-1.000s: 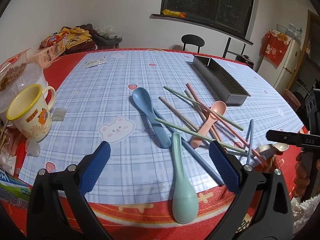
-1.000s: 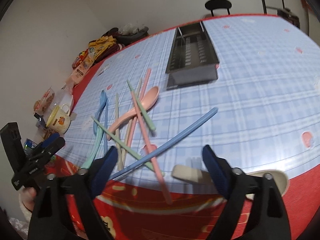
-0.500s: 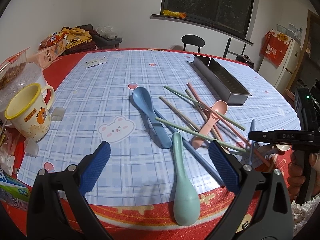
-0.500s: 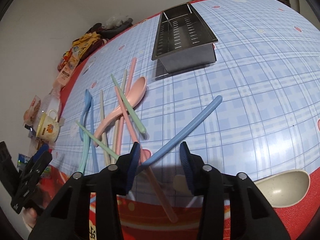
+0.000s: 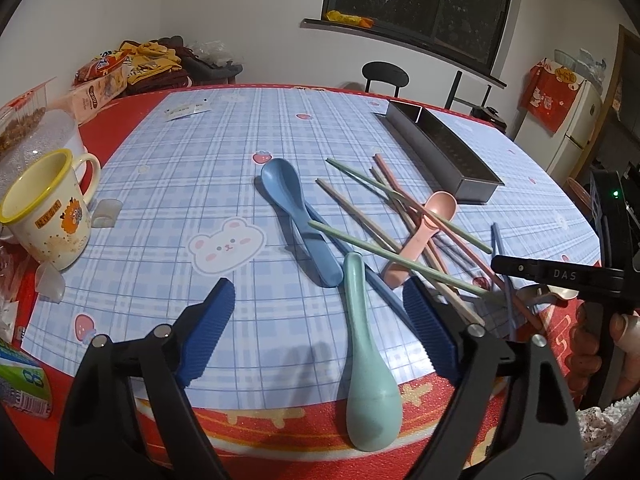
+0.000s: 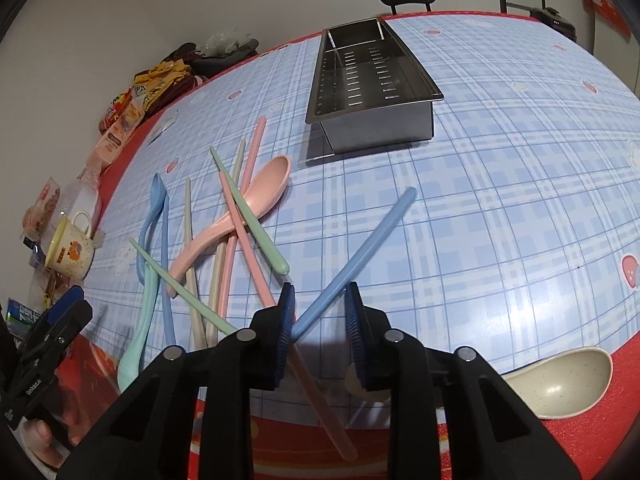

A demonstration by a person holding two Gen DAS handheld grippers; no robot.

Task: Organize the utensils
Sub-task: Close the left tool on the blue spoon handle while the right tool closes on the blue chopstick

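On the round table (image 5: pixel 224 128), covered by a blue plaid cloth with a red border, the biggest item is the steel utensil tray (image 6: pixel 372 76) at the far side, long and perforated; the part of its inside that shows holds nothing, a divider sits near its far end. Near left edge: cream mug (image 5: pixel 44 212) with yellow rim, upright, contents can't tell. Utensil pile sits mid-table, well apart from the tray: blue spoon (image 5: pixel 298 216), pink spoon (image 6: pixel 240 212) with a pink chopstick (image 6: pixel 240 224) and a green chopstick (image 6: pixel 250 216) crossing it, mint spoon (image 5: pixel 366 344) with its bowl at the near edge over the red border, second green chopstick (image 5: pixel 396 258) lying across the mint handle. Beige spoon (image 6: pixel 560 380) lies alone at the near right edge. Blue chopstick (image 6: pixel 356 260) runs diagonally from near the tray shadow down between the right gripper (image 6: pixel 320 320) pads; jaws narrowed around its near end, left pad looks touching, right pad shows a gap, so full clamp can't be confirmed. Left gripper (image 5: pixel 320 328) hangs wide apart over the near edge, holding nothing, mint spoon handle between its pads without contact.
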